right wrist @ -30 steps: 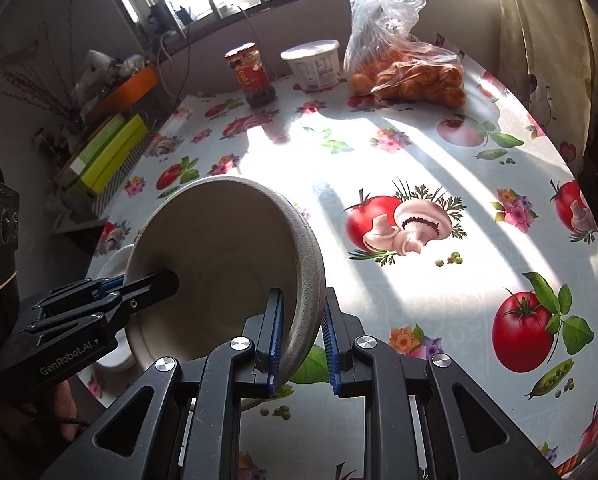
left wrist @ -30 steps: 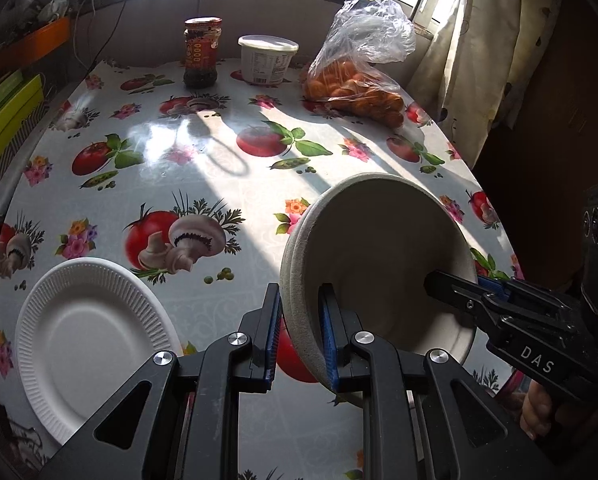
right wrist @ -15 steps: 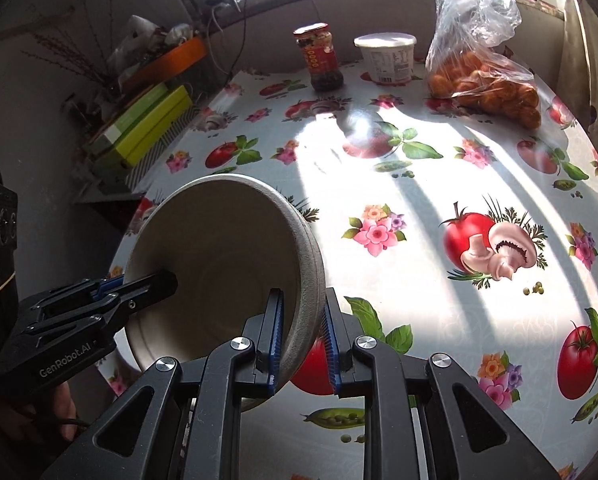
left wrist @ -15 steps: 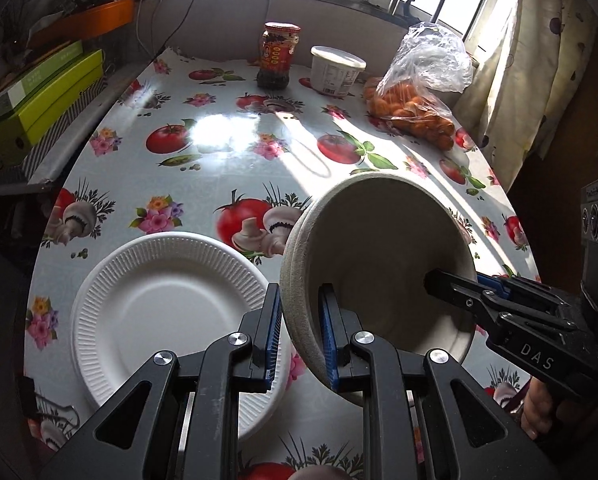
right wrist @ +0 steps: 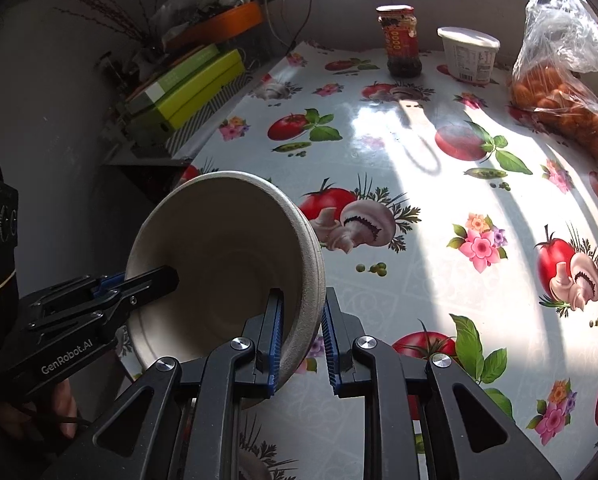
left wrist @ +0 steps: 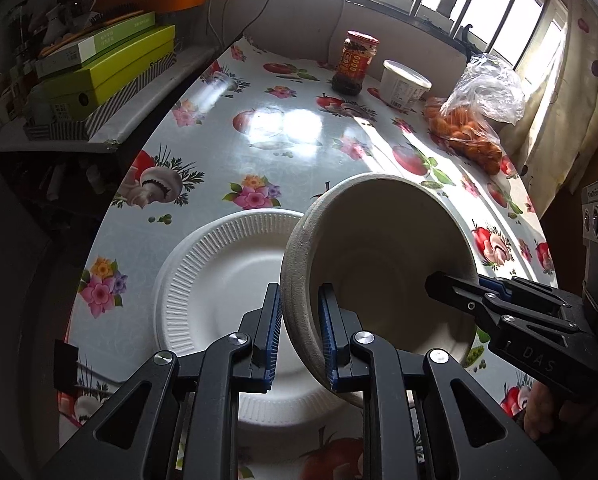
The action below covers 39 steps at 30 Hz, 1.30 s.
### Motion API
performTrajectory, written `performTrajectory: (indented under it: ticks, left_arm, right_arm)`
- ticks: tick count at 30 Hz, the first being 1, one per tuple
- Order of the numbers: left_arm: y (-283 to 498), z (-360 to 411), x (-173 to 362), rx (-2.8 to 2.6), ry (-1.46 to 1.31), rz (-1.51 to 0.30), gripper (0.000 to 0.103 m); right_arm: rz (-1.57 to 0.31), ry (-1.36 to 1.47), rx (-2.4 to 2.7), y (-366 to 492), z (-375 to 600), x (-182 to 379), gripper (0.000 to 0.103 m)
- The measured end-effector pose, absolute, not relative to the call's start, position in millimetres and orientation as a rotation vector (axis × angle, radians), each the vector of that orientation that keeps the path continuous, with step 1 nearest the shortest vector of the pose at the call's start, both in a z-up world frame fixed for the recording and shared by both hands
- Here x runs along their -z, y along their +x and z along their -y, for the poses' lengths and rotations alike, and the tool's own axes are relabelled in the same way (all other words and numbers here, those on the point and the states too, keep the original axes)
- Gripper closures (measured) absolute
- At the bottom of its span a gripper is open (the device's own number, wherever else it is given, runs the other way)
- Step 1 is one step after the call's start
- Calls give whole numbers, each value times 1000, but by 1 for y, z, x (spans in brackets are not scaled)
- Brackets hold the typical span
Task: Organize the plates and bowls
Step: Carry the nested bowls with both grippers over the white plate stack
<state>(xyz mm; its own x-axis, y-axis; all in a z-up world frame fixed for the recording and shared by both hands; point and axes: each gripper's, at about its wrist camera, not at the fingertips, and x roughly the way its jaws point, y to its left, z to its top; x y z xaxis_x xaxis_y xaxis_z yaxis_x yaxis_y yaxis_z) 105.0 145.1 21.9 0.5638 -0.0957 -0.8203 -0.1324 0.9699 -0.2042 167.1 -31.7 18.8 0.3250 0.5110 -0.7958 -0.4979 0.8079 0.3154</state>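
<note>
A beige paper bowl point(left wrist: 383, 268) hangs in the air between both grippers. My left gripper point(left wrist: 298, 338) is shut on its left rim. My right gripper point(right wrist: 302, 344) is shut on its right rim, and it also shows in the left wrist view point(left wrist: 479, 296). The bowl point(right wrist: 219, 268) sits just right of and above a white ribbed paper plate point(left wrist: 223, 284) that lies flat on the table near its left front edge. The bowl hides the plate's right part. In the right wrist view the plate is almost wholly hidden behind the bowl.
The round table point(right wrist: 439, 152) has a fruit-print cloth. At the back stand a red-lidded jar point(left wrist: 355, 62), a white tub point(left wrist: 403, 84) and a bag of oranges point(left wrist: 471, 128). A shelf with green boxes point(left wrist: 99, 64) borders the table's left side. A curtain point(left wrist: 567, 92) hangs at right.
Both grippers have carried the bowl leftward over the table. The white plate now lies directly beside and partly under the bowl. The grip on both rims is unchanged.
</note>
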Motion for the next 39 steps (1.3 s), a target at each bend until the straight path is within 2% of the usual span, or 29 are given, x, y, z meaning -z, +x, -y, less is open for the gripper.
performTrajectory:
  ticks: [16,39]
  left_arm:
    - [99,-190,-9,-116,-303,-1007,84]
    - [104,-196,0,-120,-318,-1038,84]
  right_arm:
    - [-1115,-29,-746,178,-21,-4,84]
    - [-1143,-45,-735,182,-29,4,84]
